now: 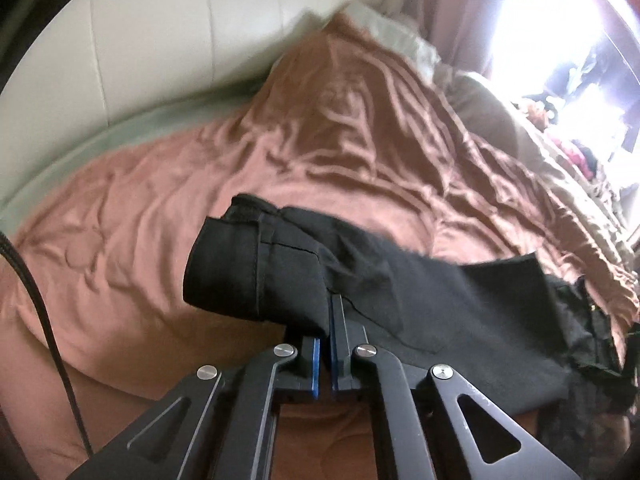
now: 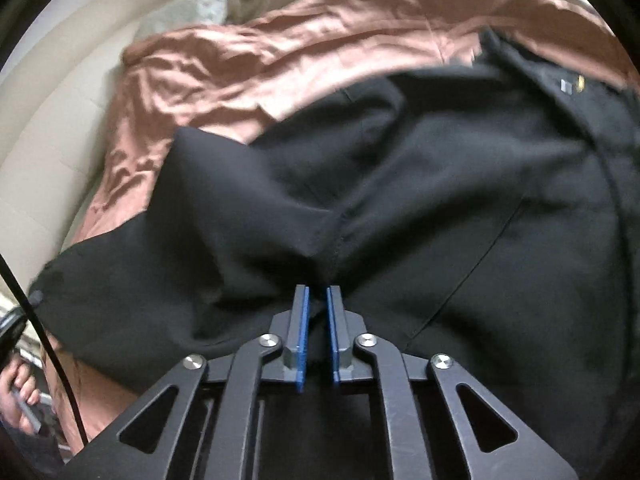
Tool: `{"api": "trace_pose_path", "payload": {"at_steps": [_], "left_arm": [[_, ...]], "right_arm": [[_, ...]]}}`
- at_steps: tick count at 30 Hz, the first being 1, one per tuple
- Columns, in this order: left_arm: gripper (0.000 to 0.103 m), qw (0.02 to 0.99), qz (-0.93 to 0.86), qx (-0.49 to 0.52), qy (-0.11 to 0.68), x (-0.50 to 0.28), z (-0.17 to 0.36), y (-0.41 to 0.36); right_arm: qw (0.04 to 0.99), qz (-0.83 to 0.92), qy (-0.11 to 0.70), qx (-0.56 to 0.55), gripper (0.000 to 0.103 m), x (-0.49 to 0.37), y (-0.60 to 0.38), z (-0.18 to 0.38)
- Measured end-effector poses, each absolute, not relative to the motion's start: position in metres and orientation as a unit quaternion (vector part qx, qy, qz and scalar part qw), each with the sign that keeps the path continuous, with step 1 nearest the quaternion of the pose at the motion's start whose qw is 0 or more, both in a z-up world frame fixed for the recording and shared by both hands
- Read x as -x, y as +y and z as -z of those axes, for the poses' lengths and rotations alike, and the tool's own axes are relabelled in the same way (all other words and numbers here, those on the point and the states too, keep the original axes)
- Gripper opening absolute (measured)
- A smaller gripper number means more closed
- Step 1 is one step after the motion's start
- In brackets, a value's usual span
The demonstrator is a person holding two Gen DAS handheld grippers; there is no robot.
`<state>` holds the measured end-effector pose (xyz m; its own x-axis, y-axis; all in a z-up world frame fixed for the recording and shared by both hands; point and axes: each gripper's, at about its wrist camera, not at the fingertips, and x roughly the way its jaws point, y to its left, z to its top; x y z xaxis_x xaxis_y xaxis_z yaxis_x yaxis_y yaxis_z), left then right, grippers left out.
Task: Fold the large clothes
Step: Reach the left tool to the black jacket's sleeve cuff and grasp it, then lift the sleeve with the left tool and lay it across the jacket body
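Left black two-finger gripper (image 1: 325,312), low centre of frame, clamped nearly closed on a hemmed end of the black fabric garment (image 1: 360,276) draped across the wrinkled pink-brown bedspread (image 1: 160,208). Right black two-finger gripper (image 2: 317,300), low centre, pinching a gathered fold of the garment (image 2: 400,184), blue pads (image 2: 305,320) narrowly apart. Cream padded headboard (image 1: 120,40) at upper left.

Wrinkled pink-brown bedspread (image 1: 160,208) w/ cream headboard (image 1: 140,40) behind — bright window (image 1: 560,40) at right.
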<state>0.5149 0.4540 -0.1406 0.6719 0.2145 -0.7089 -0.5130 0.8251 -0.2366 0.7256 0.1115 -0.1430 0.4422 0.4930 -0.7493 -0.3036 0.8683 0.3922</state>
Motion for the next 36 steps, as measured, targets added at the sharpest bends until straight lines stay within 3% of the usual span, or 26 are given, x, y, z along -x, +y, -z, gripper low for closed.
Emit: {"api": "trace_pose_path", "payload": {"at_steps": [12,15,16,17,27,36], "left_arm": [[0.002,0.936,-0.147,0.170,0.271,-0.519,0.027,0.393],[0.002,0.947,-0.125,0.154,0.253,-0.524,-0.003,0.366],[0.002,0.951,-0.116,0.147,0.247,-0.527,-0.014,0.353],[0.002,0.953,-0.109,0.142,0.242,-0.528,-0.022,0.345],[0.002,0.974,-0.038,0.096,0.204,-0.549,-0.097,0.238],[0.002,0.979,0.024,0.056,0.196,-0.573,-0.136,0.130]], "right_arm": [[0.858,-0.268,0.429,-0.091,0.007,-0.674,0.068,0.085],[0.865,-0.269,0.415,-0.089,0.034,-0.645,0.037,0.073],[0.866,-0.268,0.413,-0.092,0.053,-0.637,0.029,0.069],[0.869,-0.266,0.407,-0.094,0.064,-0.628,0.016,0.066],[0.889,-0.213,0.386,-0.121,0.064,-0.531,-0.099,0.048],[0.906,-0.177,0.353,-0.155,0.064,-0.505,-0.156,0.035]]}}
